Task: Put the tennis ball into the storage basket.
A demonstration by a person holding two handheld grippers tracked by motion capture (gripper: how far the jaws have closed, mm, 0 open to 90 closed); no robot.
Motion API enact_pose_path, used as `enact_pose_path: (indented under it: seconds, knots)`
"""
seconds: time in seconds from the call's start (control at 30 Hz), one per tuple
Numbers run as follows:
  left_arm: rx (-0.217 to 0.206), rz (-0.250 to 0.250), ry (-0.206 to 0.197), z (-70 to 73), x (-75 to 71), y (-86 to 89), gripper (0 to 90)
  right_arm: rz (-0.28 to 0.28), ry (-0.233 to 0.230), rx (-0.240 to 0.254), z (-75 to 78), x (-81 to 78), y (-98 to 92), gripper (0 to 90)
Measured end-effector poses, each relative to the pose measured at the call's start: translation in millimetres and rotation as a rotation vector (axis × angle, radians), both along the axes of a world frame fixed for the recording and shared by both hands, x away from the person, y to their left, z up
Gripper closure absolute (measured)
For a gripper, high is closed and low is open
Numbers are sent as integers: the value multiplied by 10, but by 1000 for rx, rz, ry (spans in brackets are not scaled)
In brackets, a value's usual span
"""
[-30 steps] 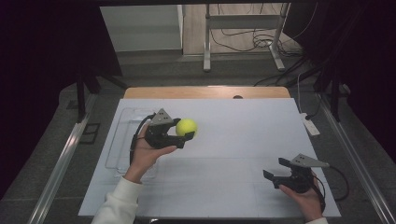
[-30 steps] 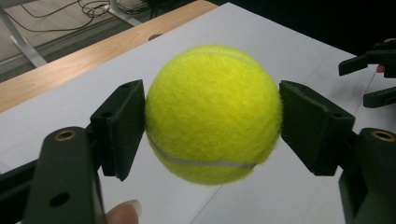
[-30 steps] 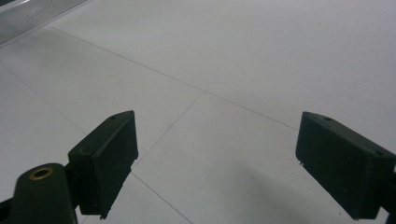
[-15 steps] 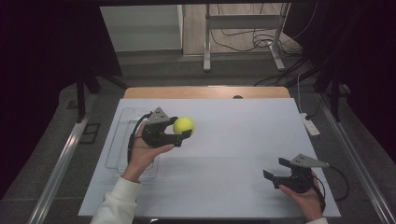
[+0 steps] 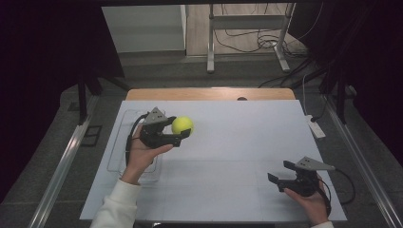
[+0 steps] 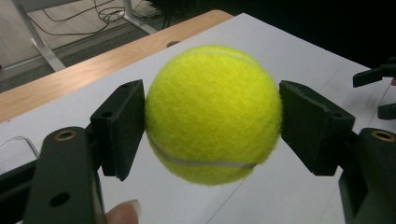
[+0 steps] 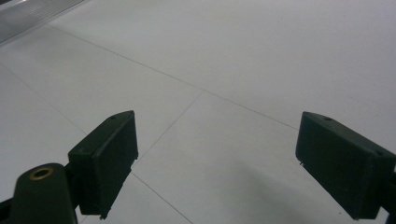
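A yellow tennis ball [image 5: 182, 125] hangs above the left half of the white table top [image 5: 237, 142], with my left gripper [image 5: 183, 130] shut on it. Seen along the left gripper's jaws, the ball [image 6: 212, 114] sits between both black pads [image 6: 122, 126], which press on its sides, and my left gripper [image 6: 212, 122] points toward the table's far right. My right gripper [image 5: 278, 171] rests low at the front right in a hand. Its jaws stand wide open over bare table, with nothing between them [image 7: 217, 158].
A clear plastic tray [image 5: 119, 142] lies at the table's left edge, partly under the left hand. A wooden strip [image 5: 209, 93] runs along the far edge. A white remote-like object [image 5: 315, 127] lies at the right edge. Beyond the ball, the right gripper's tips [image 6: 376, 77] show.
The left gripper has drifted slightly to the left with the ball still in it. The right gripper has kept still.
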State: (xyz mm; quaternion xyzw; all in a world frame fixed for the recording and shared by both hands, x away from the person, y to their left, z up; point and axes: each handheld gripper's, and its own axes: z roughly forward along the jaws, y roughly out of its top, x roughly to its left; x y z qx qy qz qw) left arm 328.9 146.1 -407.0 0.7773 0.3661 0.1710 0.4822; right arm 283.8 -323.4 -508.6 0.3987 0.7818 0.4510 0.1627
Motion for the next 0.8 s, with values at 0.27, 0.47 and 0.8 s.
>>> enact_pose_path:
  seconds: [0.27, 0.47, 0.8]
  knots:
    - [-9, 16, -2, 9, 9, 60, 267, 0, 0, 0, 0, 0, -1, 133]
    - [-14, 31, -1, 9, 18, 112, 267, 0, 0, -1, 0, 0, -1, 133]
    - [-19, 60, -7, 2, 37, 188, 267, -1, 2, -1, -1, 1, -1, 133]
